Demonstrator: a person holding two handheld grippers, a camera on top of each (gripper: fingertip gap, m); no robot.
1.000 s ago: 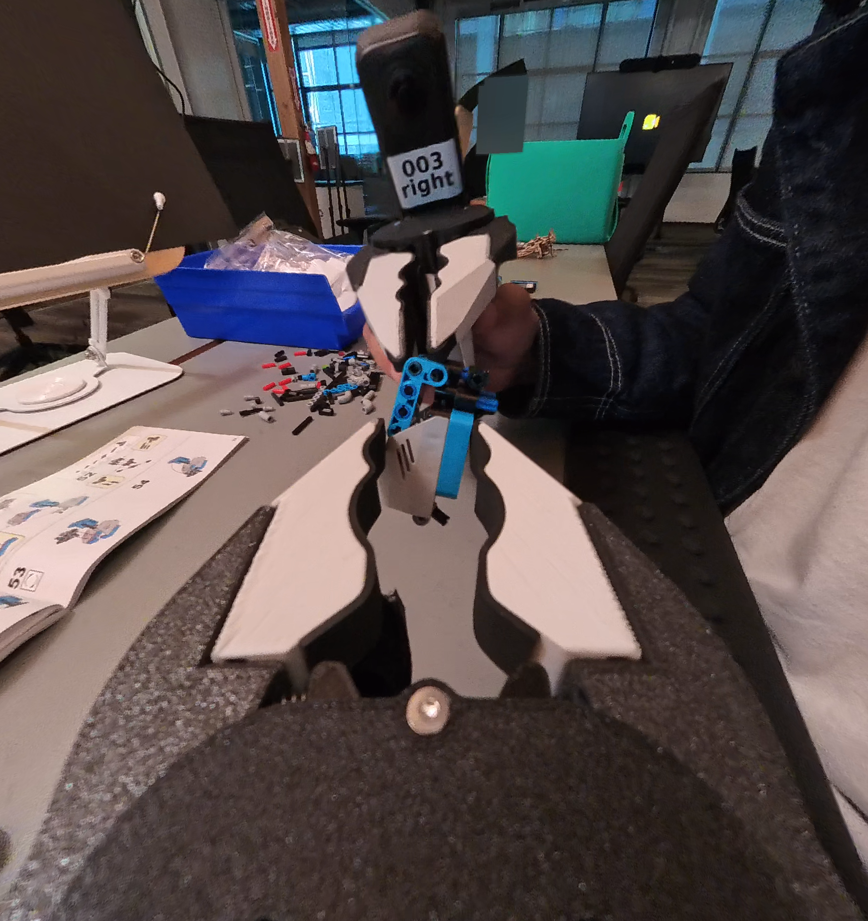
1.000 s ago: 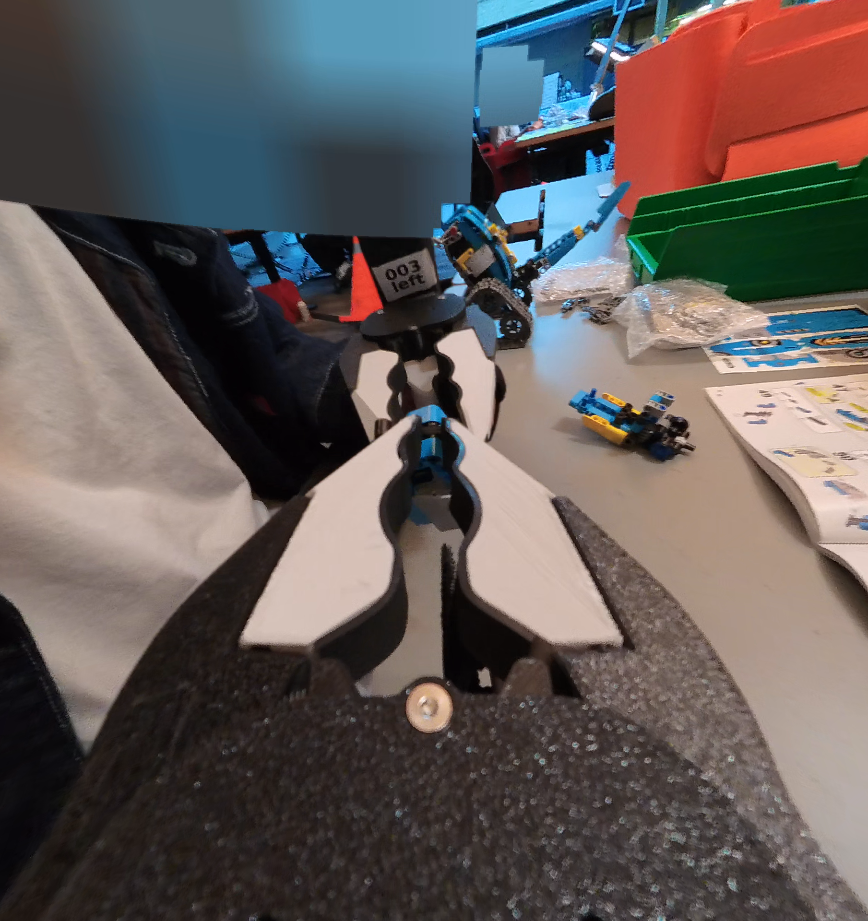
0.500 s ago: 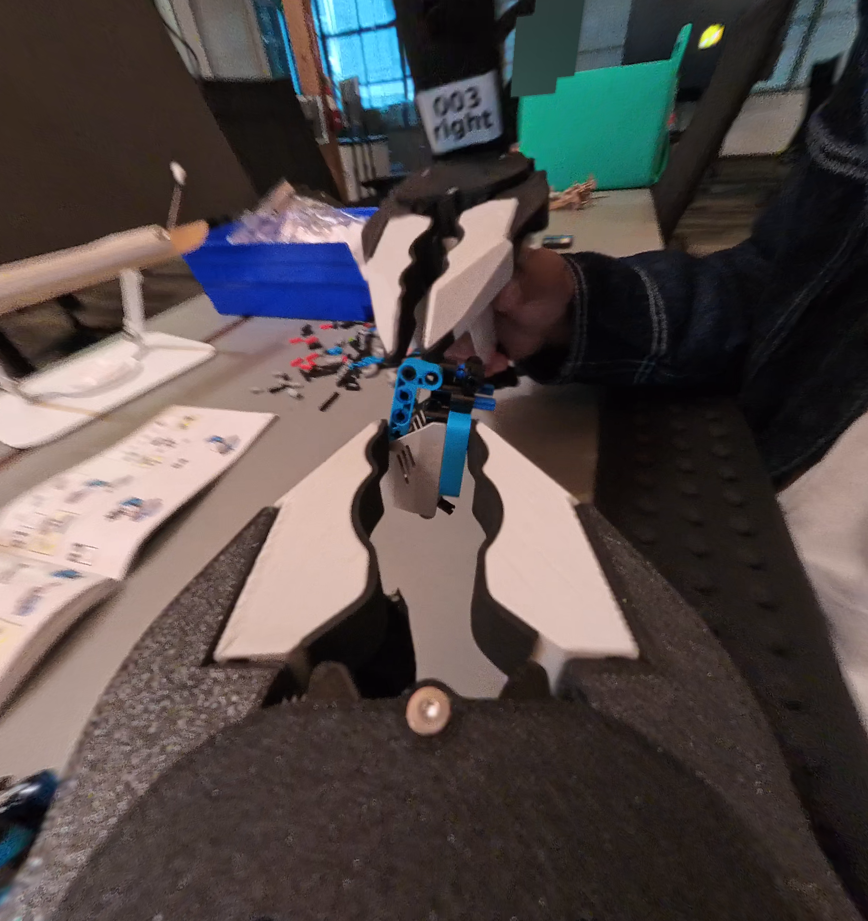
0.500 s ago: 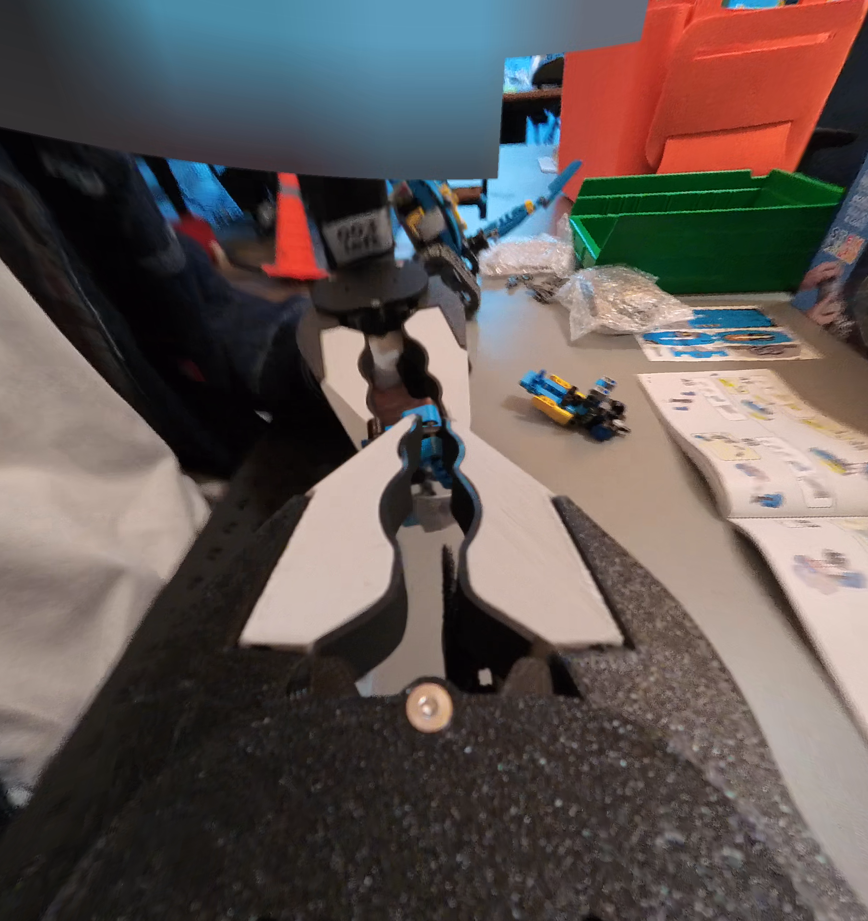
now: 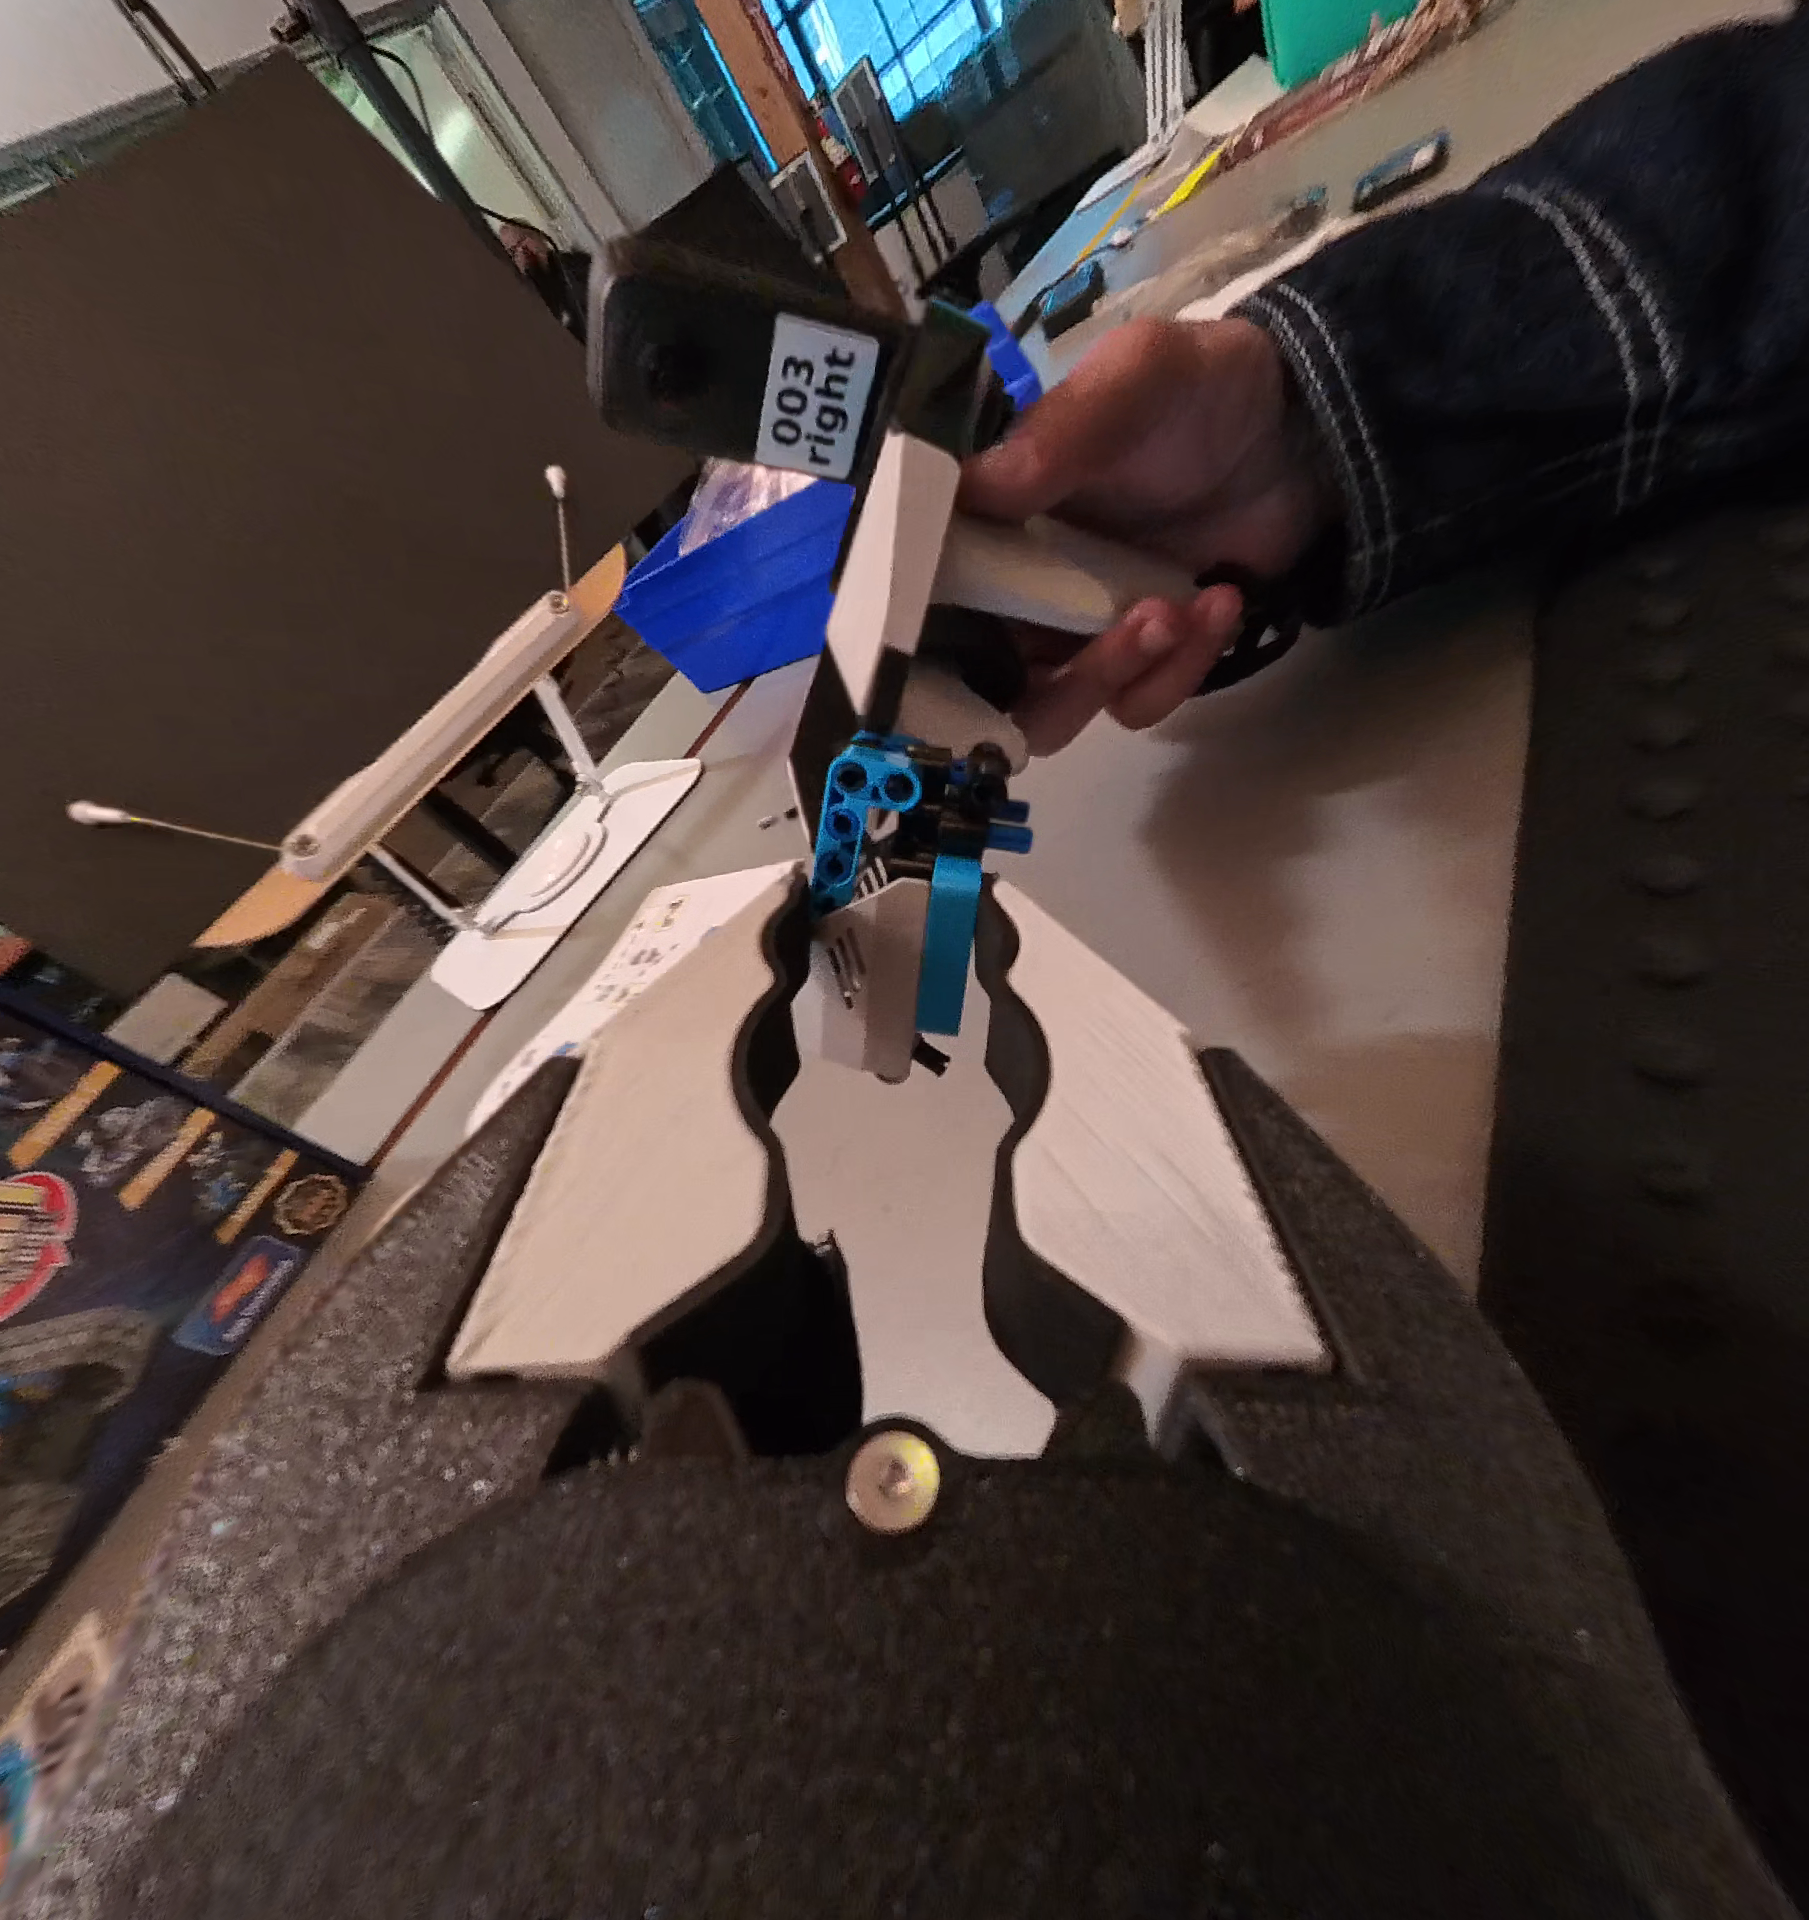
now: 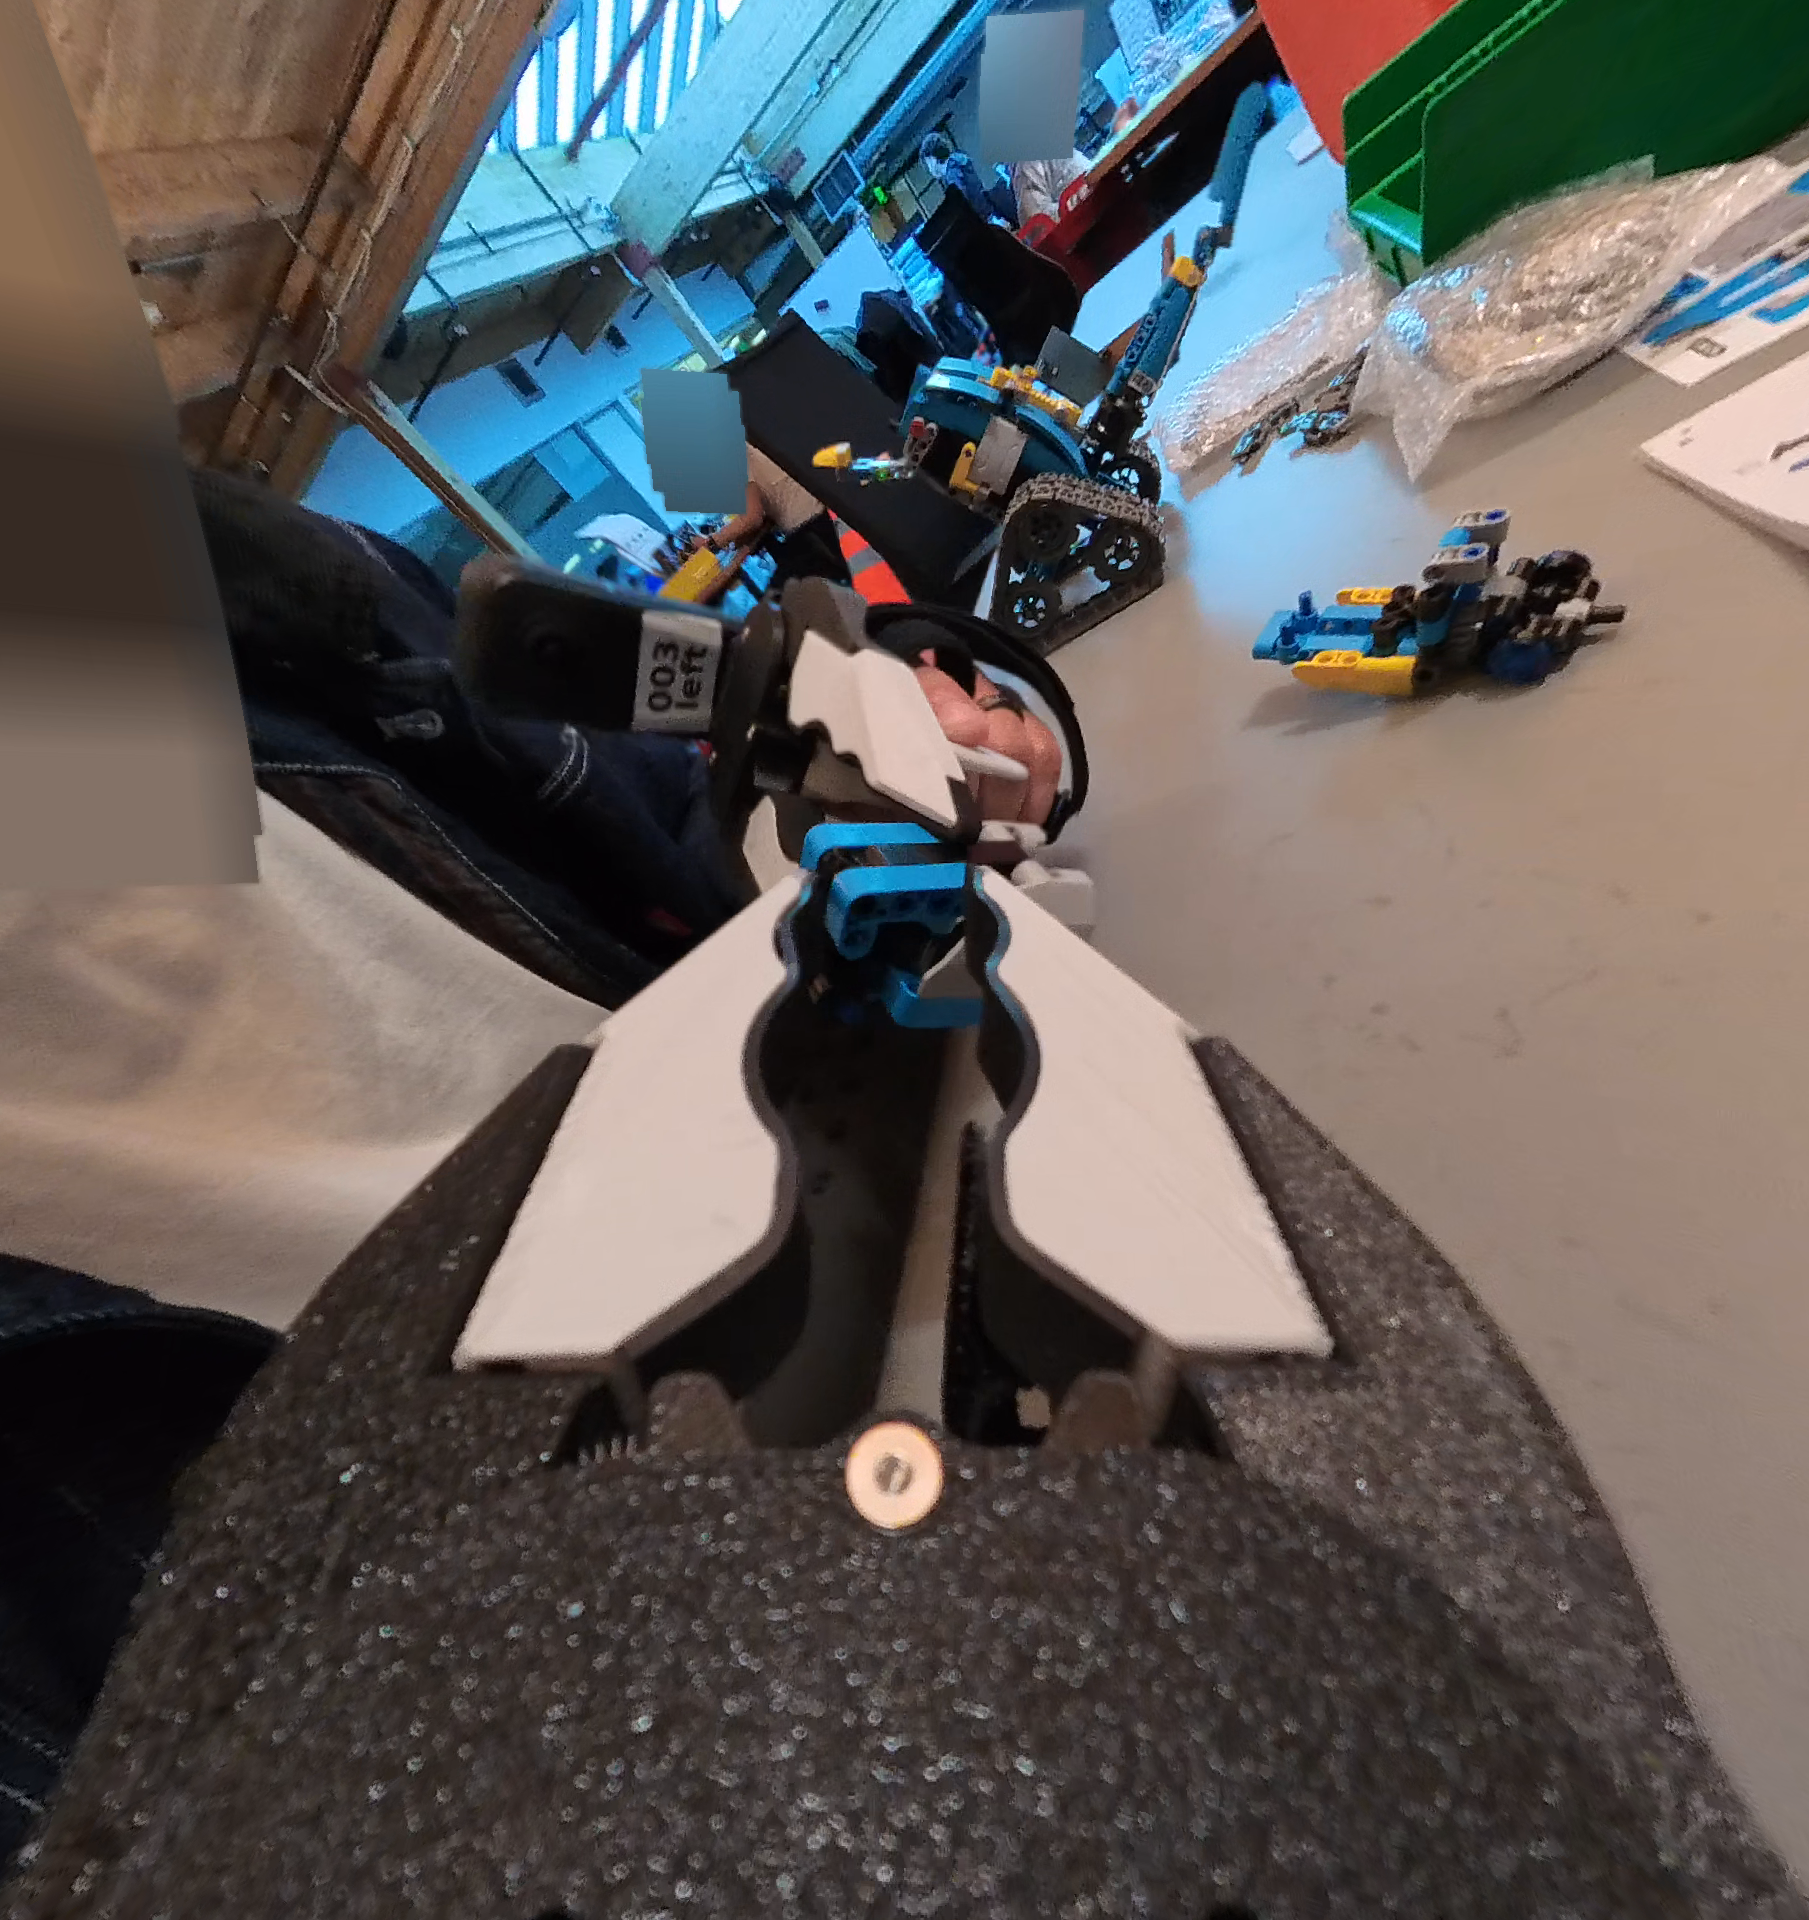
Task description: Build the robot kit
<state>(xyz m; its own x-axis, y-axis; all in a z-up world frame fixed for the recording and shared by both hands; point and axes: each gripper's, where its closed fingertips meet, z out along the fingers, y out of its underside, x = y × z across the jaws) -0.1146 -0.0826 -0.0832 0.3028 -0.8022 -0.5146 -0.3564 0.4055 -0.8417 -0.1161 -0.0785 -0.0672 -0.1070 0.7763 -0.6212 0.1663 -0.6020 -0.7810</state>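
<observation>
Brick assembly: blue, white and black; held above grey table, between both grippers.
Left gripper: clamped on white panel end.
Right gripper: clamped on blue beam end.
Far right: small blue-yellow model on table.
Far left: blue bin.

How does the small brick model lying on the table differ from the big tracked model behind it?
The small model lies low and flat on the table; the tracked model stands taller. The tracked model has grey tracks over black wheels and a raised arm; the small model shows neither. Both are mainly blue with yellow and black parts.
</observation>
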